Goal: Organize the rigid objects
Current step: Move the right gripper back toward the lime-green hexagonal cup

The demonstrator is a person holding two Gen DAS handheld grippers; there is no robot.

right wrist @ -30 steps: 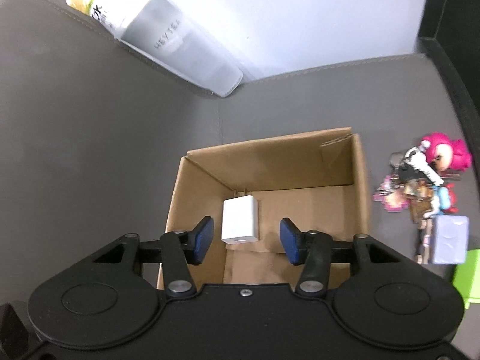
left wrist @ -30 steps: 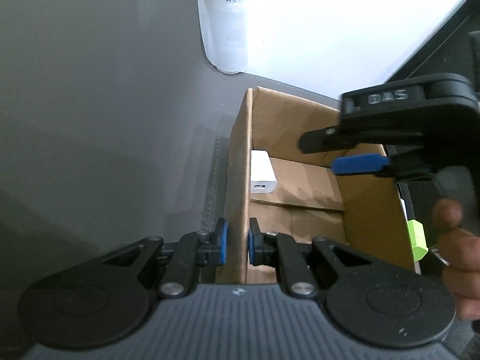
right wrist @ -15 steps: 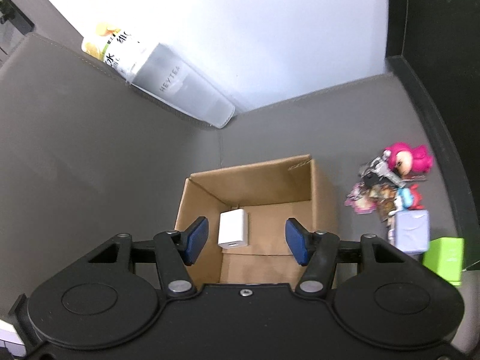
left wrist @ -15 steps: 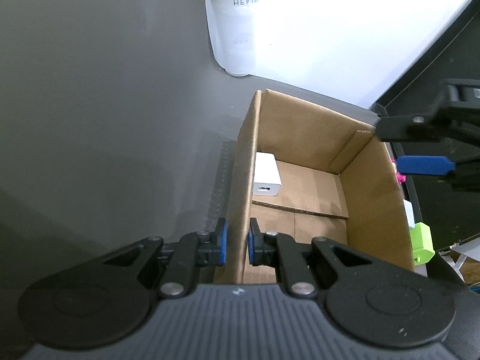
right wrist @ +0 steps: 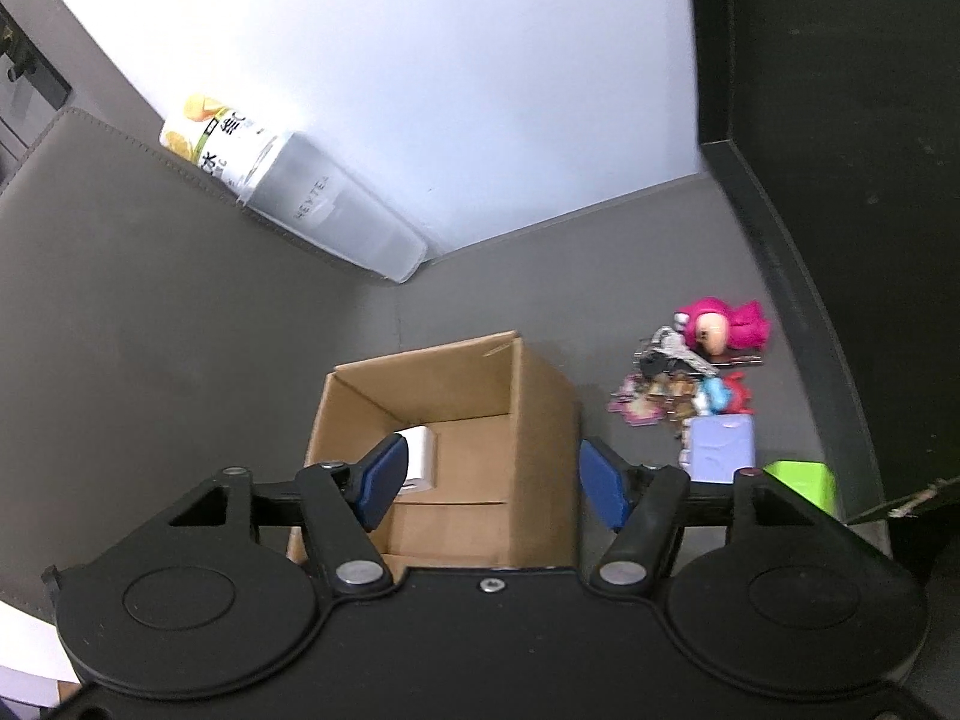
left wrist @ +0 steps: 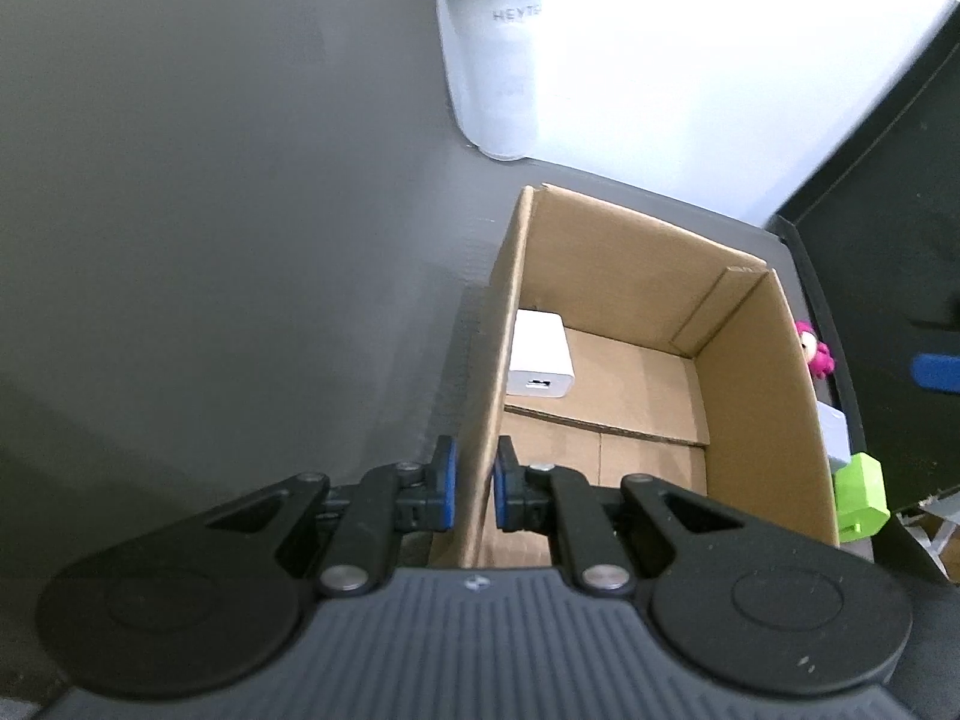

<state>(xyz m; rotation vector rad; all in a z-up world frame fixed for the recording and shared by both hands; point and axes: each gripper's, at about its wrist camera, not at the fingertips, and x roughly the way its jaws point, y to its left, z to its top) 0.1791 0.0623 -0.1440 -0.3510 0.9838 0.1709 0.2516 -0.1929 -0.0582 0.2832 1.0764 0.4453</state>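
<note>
Sitting open-topped on the grey tabletop (right wrist: 180, 324), a cardboard box (left wrist: 762, 396) is holding a white charger block (left wrist: 538, 354), which is lying flat on the box floor against the left wall, toward the far corner. The left hand-held gripper (left wrist: 474, 495) is pinching the box's near left wall, its blue pads (left wrist: 445, 483) closed on either side of the cardboard edge. The right hand-held gripper (right wrist: 492, 477) is hovering above the box with its fingers spread wide apart, gripping nothing, the box opening showing between its blue fingertips (right wrist: 603, 483). To the right of the box, apart from it on the tabletop, a cluster of small things is lying together: a pink figurine (right wrist: 723, 327), a bunch of keys with charms (right wrist: 666, 381), a lavender block (right wrist: 720, 450) and, nearest the right hand-held gripper, a lime-green block (right wrist: 801, 480). Beyond the box, at the tabletop's far edge, a frosted translucent cup (right wrist: 336, 222) printed with lettering is standing beside a yellow-labelled container (right wrist: 210, 141), against a white wall (right wrist: 480, 72).
</note>
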